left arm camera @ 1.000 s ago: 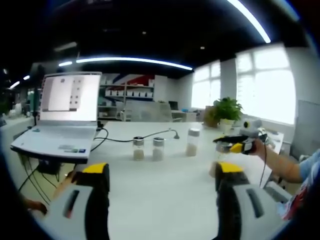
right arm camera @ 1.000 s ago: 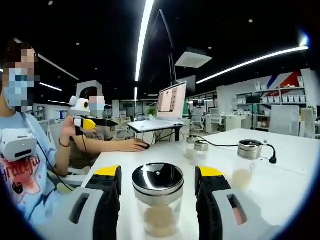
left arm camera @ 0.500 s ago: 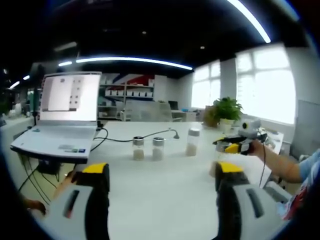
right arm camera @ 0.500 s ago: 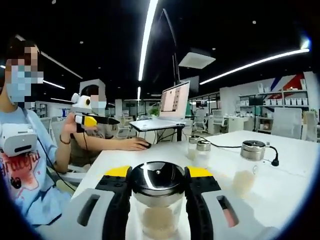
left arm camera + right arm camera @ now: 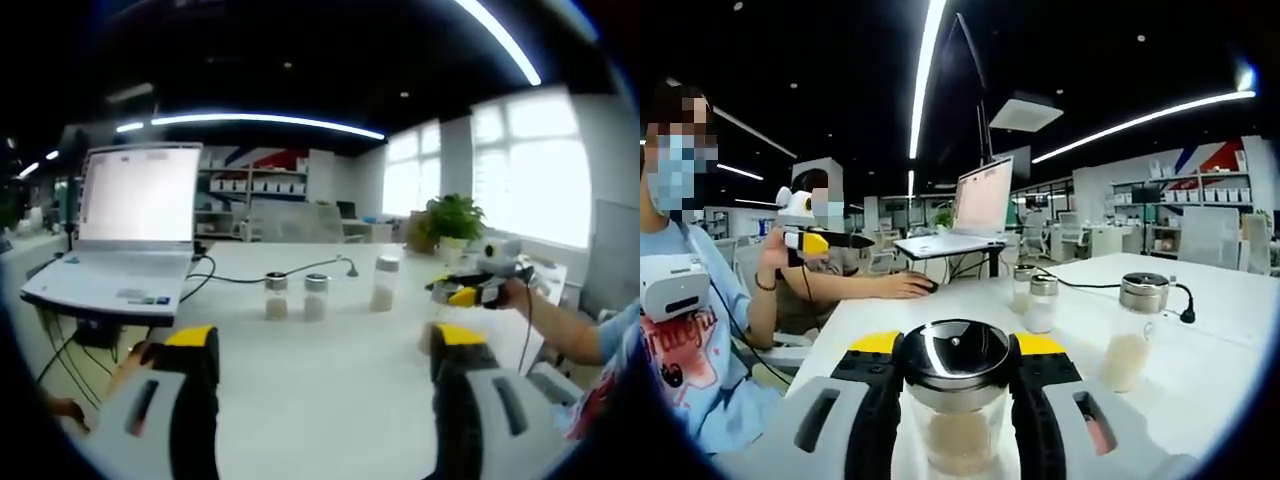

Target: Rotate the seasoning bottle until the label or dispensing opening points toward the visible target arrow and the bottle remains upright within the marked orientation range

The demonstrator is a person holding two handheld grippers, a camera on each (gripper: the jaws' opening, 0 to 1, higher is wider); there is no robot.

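Observation:
A glass seasoning bottle with pale grains and a shiny metal lid stands upright on the white table. My right gripper is shut on it, one yellow-tipped jaw on each side of the lid. In the left gripper view the right gripper shows at the right, held in a hand. My left gripper is open above the white table with nothing between its jaws. It also shows far left in the right gripper view, where a raised hand holds the left gripper.
Three more seasoning bottles stand on the table: two small ones and a taller one. An open laptop sits at the left with a black cable trailing from it. A potted plant is behind.
My right gripper's jaws closed from wide apart onto the bottle's lid, then stayed there. The right gripper view shifted slightly. The left gripper has not moved.

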